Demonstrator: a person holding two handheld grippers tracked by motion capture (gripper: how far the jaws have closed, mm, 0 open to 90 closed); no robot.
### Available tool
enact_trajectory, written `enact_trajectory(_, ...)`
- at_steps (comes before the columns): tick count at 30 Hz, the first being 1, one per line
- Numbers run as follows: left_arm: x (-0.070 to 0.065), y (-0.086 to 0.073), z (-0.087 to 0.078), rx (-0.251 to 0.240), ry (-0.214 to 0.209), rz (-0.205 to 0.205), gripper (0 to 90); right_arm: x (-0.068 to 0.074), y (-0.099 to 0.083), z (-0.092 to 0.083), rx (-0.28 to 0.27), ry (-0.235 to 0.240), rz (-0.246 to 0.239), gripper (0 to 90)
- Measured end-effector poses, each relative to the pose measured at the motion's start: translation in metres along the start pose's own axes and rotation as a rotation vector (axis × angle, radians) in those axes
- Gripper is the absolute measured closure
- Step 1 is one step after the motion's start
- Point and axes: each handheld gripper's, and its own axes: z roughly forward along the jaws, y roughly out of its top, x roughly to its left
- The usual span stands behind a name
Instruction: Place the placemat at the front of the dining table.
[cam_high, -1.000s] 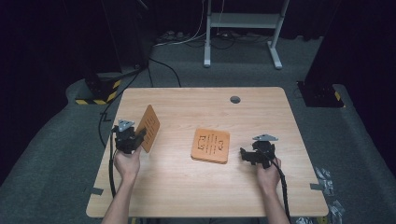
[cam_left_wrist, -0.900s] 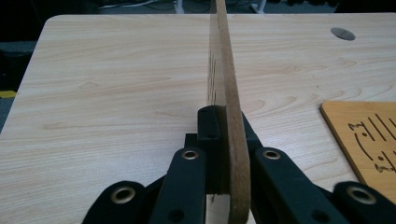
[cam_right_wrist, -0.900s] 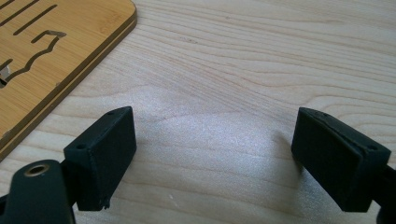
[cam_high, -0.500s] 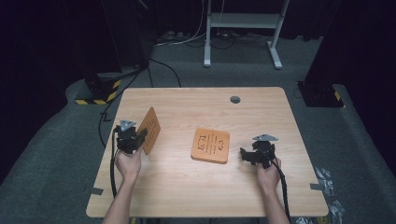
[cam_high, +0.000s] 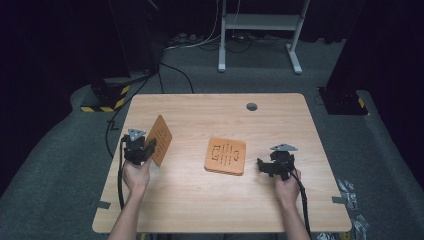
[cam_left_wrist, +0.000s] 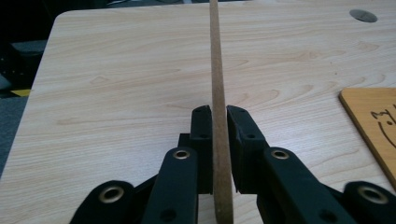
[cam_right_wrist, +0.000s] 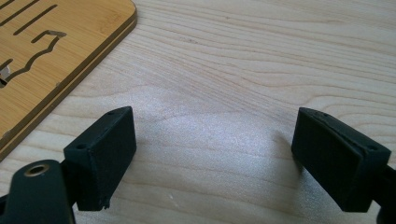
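From above, the left gripper (cam_high: 141, 148) has an upright slotted wooden board (cam_high: 161, 139) between its jaws, which have just been opening. A second slotted board (cam_high: 226, 155) lies flat mid-table (cam_high: 200, 200).

The left gripper view shows the board's edge (cam_left_wrist: 219, 93) against one pad, a slit beside the other.

In the right gripper view, the right gripper (cam_right_wrist: 215, 154) gapes empty beside the flat board (cam_right_wrist: 56, 42); no writing is legible.

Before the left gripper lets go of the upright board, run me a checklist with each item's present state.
1. Upright board between the left gripper jaws: ok; they have just been opening, and a thin gap shows at one pad.
2. Board's lower edge resting on the table: cannot tell.
3. Board standing plumb: not ok, it leans in the high view.
4. Flat board lying apart from the upright one: ok.
5. Right gripper open and empty: ok.
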Motion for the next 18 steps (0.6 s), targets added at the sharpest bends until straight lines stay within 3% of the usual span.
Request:
enact_trajectory(2,0.0006,-0.0004,0.0008,0.004,0.011,-0.007,78.6,0.0,0.0,0.0,0.0,0.0,0.0,13.6)
enact_trajectory(8,0.0024,-0.0016,0.0021,0.041,0.056,0.028,72.6,0.0,0.0,0.0,0.0,0.0,0.0,13.6)
enact_trajectory(18,0.009,-0.0052,0.008,0.061,0.065,-0.018,64.1,0.0001,-0.0001,0.0001,-0.001,-0.001,0.0,13.6)
